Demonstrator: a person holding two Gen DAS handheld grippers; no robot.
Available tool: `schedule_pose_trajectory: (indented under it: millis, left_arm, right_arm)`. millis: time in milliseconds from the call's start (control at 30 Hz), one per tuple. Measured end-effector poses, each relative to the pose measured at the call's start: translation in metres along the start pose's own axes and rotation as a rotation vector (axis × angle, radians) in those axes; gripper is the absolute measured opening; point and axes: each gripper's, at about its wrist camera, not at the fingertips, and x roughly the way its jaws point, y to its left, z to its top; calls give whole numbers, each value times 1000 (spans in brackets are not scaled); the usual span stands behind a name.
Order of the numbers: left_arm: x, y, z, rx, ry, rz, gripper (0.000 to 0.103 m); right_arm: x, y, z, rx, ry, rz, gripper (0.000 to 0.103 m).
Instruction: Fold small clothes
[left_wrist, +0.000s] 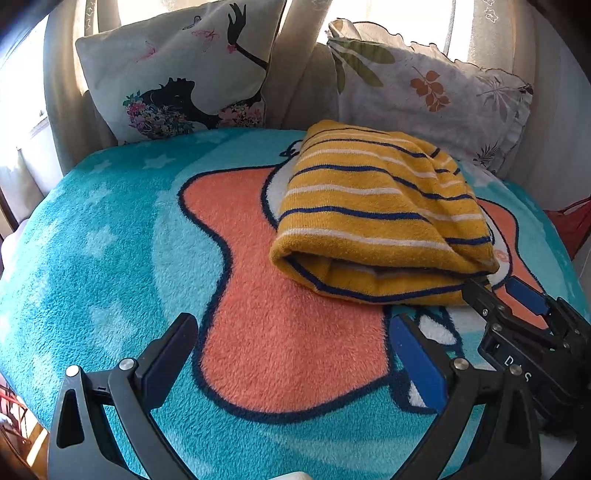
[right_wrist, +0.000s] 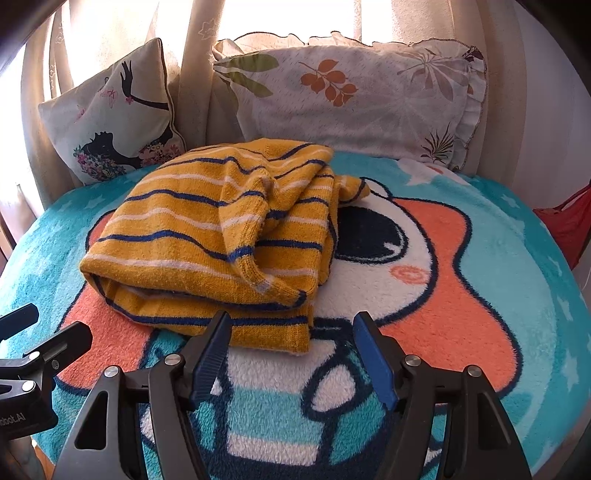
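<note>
Nearest the lens in the right wrist view, the right tool (right_wrist: 291, 354) stands with its blue-padded fingers spread wide and nothing between them, its left finger just at the near hem of the striped sweater (right_wrist: 218, 236). That placement suggests it is lined up with the garment's front edge, either to pinch it or to tidy it; which, I cannot tell.

From the left wrist view, the left tool (left_wrist: 291, 354) is likewise wide open and empty, hovering over the orange patch of the fleece blanket (left_wrist: 110, 229), apart from the sweater. It sits to the side, probably so as to leave the fold undisturbed.

The sweater, mustard with navy and white stripes, lies folded into a thick bundle on the blanket, toward the far half of the bed, just in front of the leaf-print pillow (right_wrist: 351, 99). Its layers are stacked with the fold's open mouth facing the tools, and a sleeve or flap lies draped loosely across the top, so the folding looks nearly done but not quite neat.

A silhouette-print cushion (left_wrist: 177, 70) leans against the curtains (right_wrist: 192, 55) behind.

As for writing, the right tool's body in the left view bears pale letters, seemingly "D A S", partly hidden; the left tool's body in the right view shows a fragment like "bot.AI".
</note>
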Motion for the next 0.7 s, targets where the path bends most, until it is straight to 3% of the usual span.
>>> schedule_pose_trajectory:
  millis: [700]
  left_arm:
    - [-8, 0, -5, 2, 1, -20, 103]
  right_arm:
    - [-5, 7, -4, -10, 19, 6, 75]
